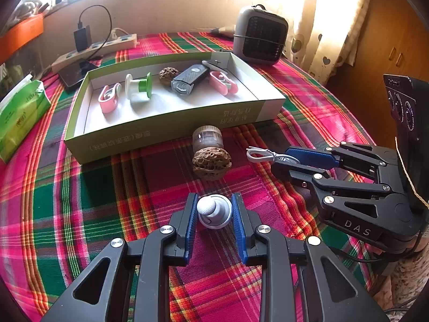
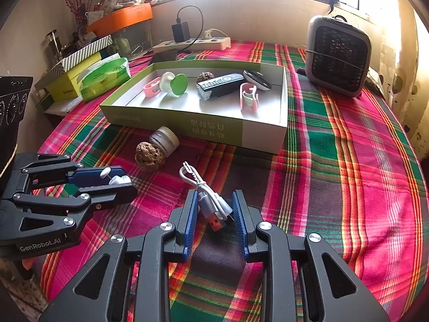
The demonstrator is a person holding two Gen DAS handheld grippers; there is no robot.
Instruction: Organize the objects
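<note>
On the plaid tablecloth [image 1: 107,201], in front of the green box [image 1: 171,126], the left gripper [image 1: 214,212] was clamped on a small white knob-topped object [image 1: 213,210], its blue pads pressing both sides. To its right, the right gripper [image 2: 215,212] was clamped on a bundled white USB cable [image 2: 211,201]. A walnut [image 1: 211,162] and a small jar [image 1: 207,138] lay touching each other between grippers and box. A grey fan heater [image 1: 258,36] stood behind the box.
</note>
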